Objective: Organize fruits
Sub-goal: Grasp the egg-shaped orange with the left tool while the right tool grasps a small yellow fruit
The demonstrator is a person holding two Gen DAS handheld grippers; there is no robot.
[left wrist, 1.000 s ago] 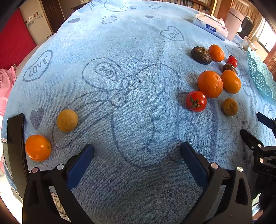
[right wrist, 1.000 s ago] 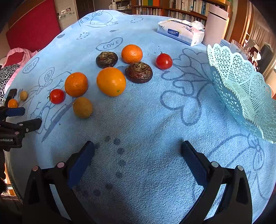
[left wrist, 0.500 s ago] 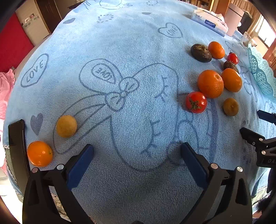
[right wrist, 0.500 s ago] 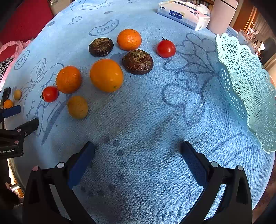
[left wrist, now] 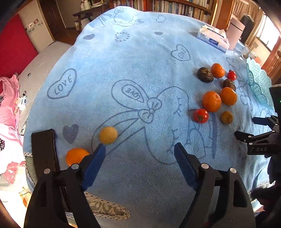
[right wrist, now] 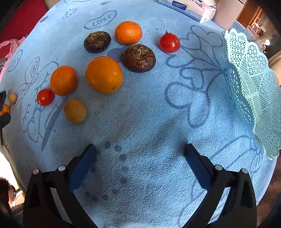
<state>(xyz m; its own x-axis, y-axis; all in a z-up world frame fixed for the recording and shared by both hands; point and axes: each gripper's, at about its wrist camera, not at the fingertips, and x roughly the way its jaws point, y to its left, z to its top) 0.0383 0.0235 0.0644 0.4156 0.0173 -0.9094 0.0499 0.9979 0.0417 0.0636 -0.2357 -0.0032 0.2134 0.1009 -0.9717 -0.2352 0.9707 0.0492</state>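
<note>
Lying in a loose cluster on the blue towel (right wrist: 140,108) are most of the fruits: a big orange (right wrist: 104,74) in the middle, a second orange (right wrist: 63,80) just to its left, and a third orange (right wrist: 128,32) farther back. Two dark wrinkled fruits sit among them — one (right wrist: 138,58) just beside the big orange, the other (right wrist: 97,41) next to the far orange. A tomato (right wrist: 169,42) lies nearest the basket, another tomato (right wrist: 45,97) touches or nearly touches the second orange, and a small yellowish fruit (right wrist: 75,111) rests at the near edge of the group.

Well apart from these, in the left wrist view, a pale yellow fruit (left wrist: 108,135) and a small orange (left wrist: 75,156) lie near the towel's edge, the orange partly hidden behind the left gripper's finger. A black flat object (left wrist: 43,150) lies just beside them.

The left gripper (left wrist: 139,154) hangs over the towel with its jaws wide and nothing between them. The right gripper (right wrist: 140,156) is likewise spread wide and empty above bare towel, in front of the cluster.

A pale green lattice basket (right wrist: 254,84) stands at the right side of the counter, with no fruit visible in it. A tissue pack (right wrist: 186,7) lies at the far edge — beyond it, bookshelves (left wrist: 175,7).
</note>
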